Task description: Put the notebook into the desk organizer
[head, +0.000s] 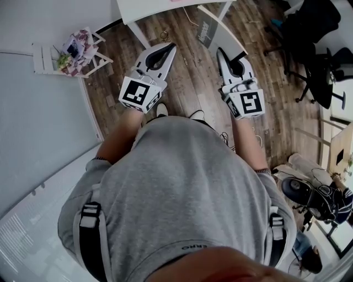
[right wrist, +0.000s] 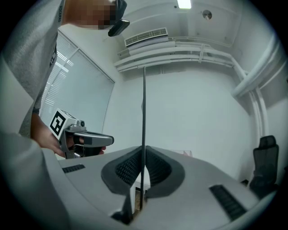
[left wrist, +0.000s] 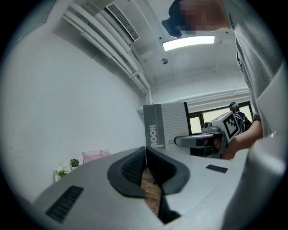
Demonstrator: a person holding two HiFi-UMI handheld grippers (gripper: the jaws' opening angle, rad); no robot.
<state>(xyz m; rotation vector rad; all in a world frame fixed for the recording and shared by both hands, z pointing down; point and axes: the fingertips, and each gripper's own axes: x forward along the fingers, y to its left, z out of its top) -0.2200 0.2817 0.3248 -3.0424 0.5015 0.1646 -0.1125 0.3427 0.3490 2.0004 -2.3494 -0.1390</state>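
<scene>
Notebook (left wrist: 164, 126): grey cover, white upright lettering along the spine side, fine ruled lines across the rest. Thin and flat. It is off the surface (head: 144, 12), held up in the air in front of the person, above the wooden floor (head: 190, 82). From the right gripper view only its dark edge shows (right wrist: 144, 112), a straight upright line rising from the pads.

Containers: pink clear box (left wrist: 95, 155) seen low in the left gripper view, against the white wall. Its base is hidden behind the claw body and its contents can't be made out. White rack (head: 44, 58) stands by the wall, with flowers (head: 65, 61) and a patterned item in it. The notebook is well apart from both.

Right claw (right wrist: 143, 155): narrow, pads pressed on the notebook's lower edge, one pad on each face. The notebook stands upright out of the grip.

Left claw (left wrist: 146, 155): closed, tips meeting in a thin seam, holding nothing. It hangs beside the right claw, not touching the notebook.
</scene>
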